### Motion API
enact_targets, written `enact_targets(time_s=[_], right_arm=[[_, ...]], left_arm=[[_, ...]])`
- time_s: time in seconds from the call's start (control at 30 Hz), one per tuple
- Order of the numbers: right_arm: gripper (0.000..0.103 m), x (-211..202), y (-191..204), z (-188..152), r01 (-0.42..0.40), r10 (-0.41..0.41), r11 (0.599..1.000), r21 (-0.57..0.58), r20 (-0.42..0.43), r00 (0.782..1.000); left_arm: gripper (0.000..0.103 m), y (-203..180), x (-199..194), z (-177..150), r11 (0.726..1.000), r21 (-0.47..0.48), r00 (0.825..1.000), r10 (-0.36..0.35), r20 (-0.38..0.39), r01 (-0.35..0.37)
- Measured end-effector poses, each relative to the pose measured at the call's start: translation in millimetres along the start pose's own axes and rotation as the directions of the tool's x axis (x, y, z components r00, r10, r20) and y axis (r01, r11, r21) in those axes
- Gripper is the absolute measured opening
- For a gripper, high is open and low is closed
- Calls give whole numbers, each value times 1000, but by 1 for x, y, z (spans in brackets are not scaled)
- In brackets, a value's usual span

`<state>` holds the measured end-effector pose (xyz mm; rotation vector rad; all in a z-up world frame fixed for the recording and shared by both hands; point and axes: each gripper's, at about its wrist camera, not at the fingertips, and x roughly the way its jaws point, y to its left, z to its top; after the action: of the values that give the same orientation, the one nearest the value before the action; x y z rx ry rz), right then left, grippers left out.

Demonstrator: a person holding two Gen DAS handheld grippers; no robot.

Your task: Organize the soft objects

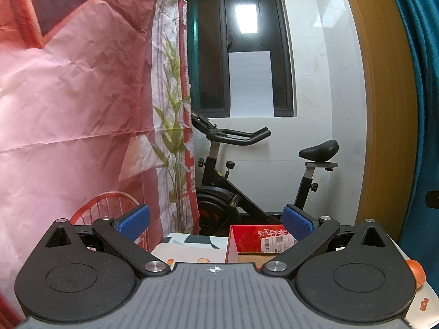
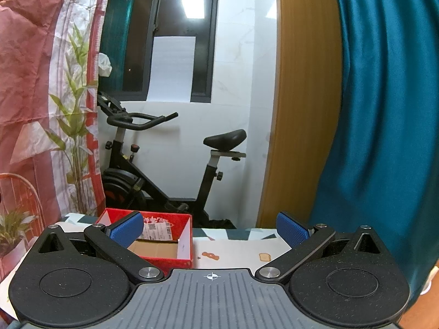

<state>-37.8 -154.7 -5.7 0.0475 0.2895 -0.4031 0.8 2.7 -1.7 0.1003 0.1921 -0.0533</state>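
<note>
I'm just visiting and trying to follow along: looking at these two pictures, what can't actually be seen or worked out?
- Red box: its near floor hides behind the right tongs; in the left wrist view the left tongs cover its sides.
- Box label: print too small to read.
- Orange object: cut off behind the tongs' body, left wrist view.
- Table: near part hidden in both views, so no soft objects show.

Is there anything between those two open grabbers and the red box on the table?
Nothing visible. The red box sits open-topped on the table, just ahead of the right gripper and the left gripper. Both have their jaws wide apart and empty. No soft object shows in either view.
</note>
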Motion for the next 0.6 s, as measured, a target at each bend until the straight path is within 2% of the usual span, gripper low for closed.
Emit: enact_targets(time_s=[0.6], right_arm=[[103,0,-2,-2,3,-3,1000,4,-3,1000]], left_arm=[[103,2,1,0,1000,-1,1000,-6,-3,6]])
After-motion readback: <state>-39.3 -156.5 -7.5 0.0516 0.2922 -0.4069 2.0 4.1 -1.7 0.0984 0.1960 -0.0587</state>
